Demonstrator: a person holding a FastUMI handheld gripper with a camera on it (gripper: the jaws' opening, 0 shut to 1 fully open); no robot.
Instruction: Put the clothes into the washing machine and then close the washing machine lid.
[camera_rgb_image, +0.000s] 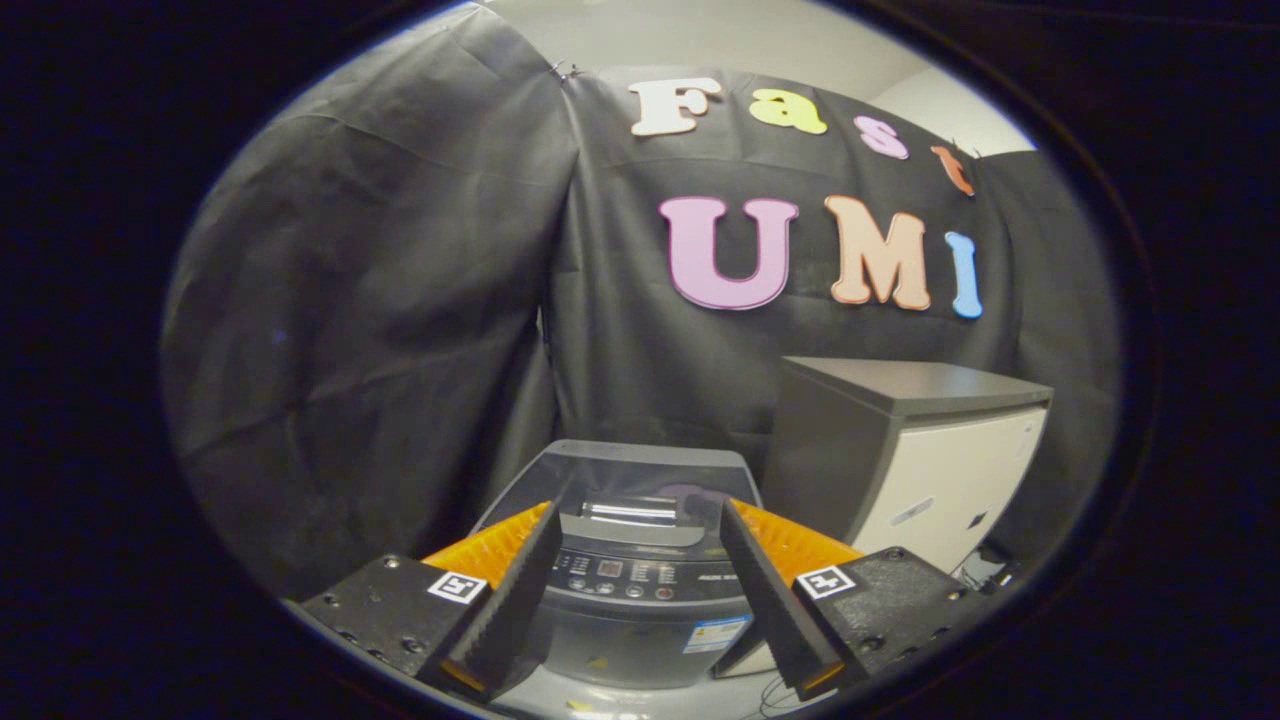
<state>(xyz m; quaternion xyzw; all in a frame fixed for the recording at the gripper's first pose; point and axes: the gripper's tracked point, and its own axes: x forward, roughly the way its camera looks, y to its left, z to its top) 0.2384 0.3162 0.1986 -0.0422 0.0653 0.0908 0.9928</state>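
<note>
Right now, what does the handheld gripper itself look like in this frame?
The two-finger gripper has two long wedge-shaped fingers with ribbed inner faces, each on a dark, flat, bolted mounting block. Each block carries a small square black-and-white marker tag. The fingers stand apart, open, framing the grey top-loading washing machine beyond.

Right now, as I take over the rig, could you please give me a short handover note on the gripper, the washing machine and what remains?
Gripper: fingers open and holding nothing.
Washing machine: a grey top-loader, seen between and beyond the fingers, against the black cloth wall. Its lid looks down, handle facing us, control panel nearest.
Beside the machine stands a cabinet with a dark top and white front.
Done: the lid seems closed; whether clothes are inside I cannot tell.
Left: check that the laundry is loaded; if not, lift the lid, load it, then close it.
</note>
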